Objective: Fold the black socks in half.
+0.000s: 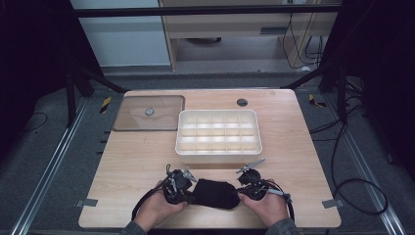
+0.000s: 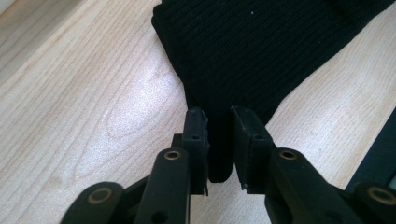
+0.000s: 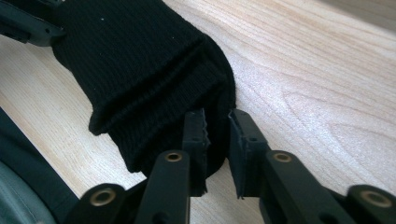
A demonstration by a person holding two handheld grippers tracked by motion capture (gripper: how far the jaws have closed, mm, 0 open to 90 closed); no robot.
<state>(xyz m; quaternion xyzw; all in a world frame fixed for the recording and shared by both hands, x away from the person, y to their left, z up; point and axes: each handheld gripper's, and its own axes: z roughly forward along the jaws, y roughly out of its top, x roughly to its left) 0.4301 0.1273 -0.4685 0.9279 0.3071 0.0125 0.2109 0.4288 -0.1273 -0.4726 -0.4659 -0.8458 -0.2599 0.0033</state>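
On the table (image 1: 147,161), both hand-held grippers pinch black cloth (image 1: 214,194).

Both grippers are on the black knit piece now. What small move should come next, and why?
Probably lift both ends together, just clear of the table. The left gripper and right gripper each pinch an end of the black knit fabric, which lies bunched on the wood in front of the white divided tray. An even lift should keep it from dragging.

A folded black ribbed knit cloth (image 1: 215,194) lies at the table's near edge.
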